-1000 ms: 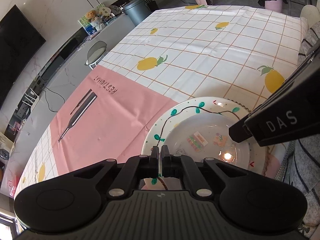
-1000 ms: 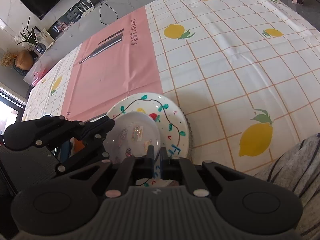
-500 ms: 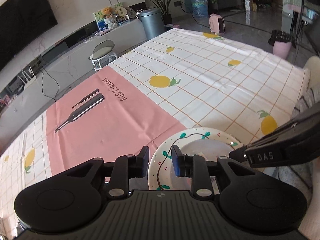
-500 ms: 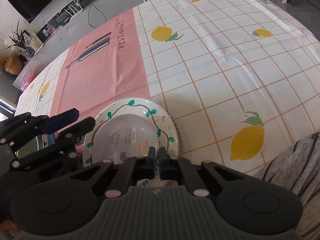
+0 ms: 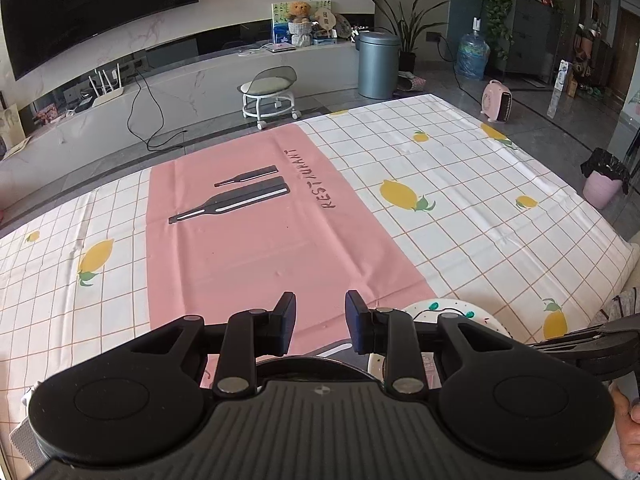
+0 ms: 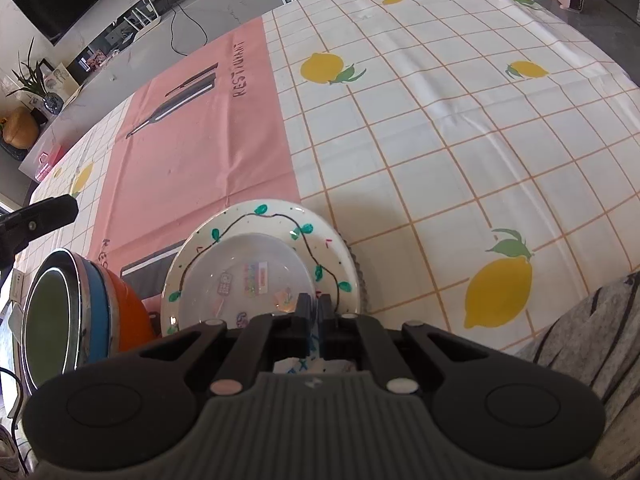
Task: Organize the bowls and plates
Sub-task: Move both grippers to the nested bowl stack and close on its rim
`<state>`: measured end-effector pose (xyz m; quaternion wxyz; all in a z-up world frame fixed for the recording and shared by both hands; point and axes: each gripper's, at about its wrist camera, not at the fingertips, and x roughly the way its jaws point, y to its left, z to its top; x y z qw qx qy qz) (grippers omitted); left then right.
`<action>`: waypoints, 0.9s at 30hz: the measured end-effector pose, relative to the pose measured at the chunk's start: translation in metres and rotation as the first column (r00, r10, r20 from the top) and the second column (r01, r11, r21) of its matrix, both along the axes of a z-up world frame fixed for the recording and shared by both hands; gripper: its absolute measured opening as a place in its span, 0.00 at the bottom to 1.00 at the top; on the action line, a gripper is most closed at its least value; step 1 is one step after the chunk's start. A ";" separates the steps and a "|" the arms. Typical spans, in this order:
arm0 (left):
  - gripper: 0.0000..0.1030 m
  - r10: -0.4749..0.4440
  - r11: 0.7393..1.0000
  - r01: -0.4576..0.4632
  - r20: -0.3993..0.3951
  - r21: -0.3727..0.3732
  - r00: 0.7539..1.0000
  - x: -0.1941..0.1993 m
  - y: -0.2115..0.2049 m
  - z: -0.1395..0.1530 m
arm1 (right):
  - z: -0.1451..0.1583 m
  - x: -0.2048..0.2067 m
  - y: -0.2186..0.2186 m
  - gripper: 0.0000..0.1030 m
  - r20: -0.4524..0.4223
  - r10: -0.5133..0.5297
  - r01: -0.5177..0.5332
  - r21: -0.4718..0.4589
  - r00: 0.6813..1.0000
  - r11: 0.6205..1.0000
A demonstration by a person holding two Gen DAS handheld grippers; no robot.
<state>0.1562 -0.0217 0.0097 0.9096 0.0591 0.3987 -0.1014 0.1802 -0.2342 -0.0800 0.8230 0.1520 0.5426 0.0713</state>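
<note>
A white plate with a green vine pattern [image 6: 280,216] lies on the table's near side, and a smaller clear plate [image 6: 244,264] with stickers rests in it. My right gripper [image 6: 314,306] is shut on the clear plate's near right rim. To the left of the plates stands a nested stack of bowls [image 6: 92,300]: green inside, metal rim, then blue and orange. My left gripper [image 5: 320,320] hangs open and holds nothing, raised above the pink strip. The vine plate [image 5: 452,308] peeks out at its lower right. One left finger [image 6: 40,216] shows at the right wrist view's left edge.
A lemon-print checked tablecloth [image 5: 460,220] with a pink strip [image 5: 260,248] covers the table. Striped fabric of a person [image 6: 580,340] lies at the near right edge. A hand [image 5: 628,420] holds the right gripper. Beyond the far edge stand a stool [image 5: 270,96] and a bin [image 5: 378,64].
My left gripper has opened off the plate's near rim, risen and swung away to the left, rolling level. The right gripper has stayed shut at the plates. The bowl stack has come into the right view.
</note>
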 end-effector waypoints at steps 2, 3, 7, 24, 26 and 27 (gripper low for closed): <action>0.32 0.004 1.000 -0.004 0.001 -0.005 1.000 -0.001 0.003 0.001 | 0.000 0.000 0.000 0.04 -0.002 0.009 -0.009 0.006 1.000 1.000; 0.32 0.005 1.000 -0.005 0.001 -0.006 1.000 -0.002 0.004 0.002 | 0.001 -0.001 0.001 0.07 -0.001 0.017 -0.017 0.007 1.000 1.000; 0.32 0.008 1.000 -0.008 0.010 -0.009 1.000 -0.009 0.010 0.010 | 0.007 -0.004 -0.001 0.39 0.029 0.017 -0.018 0.030 0.999 0.999; 0.47 0.108 0.990 -0.109 0.022 0.087 0.994 -0.042 0.033 0.024 | 0.064 -0.007 0.041 0.86 0.217 0.071 -0.078 0.024 0.974 0.997; 0.50 0.143 0.987 -0.141 -0.015 0.079 0.990 -0.044 0.043 0.014 | 0.070 -0.007 0.053 0.86 0.222 0.099 -0.117 0.068 0.970 0.991; 0.50 0.161 0.985 -0.158 -0.040 0.076 0.986 -0.044 0.049 0.008 | 0.071 -0.007 0.060 0.86 0.216 0.120 -0.143 0.090 0.969 0.986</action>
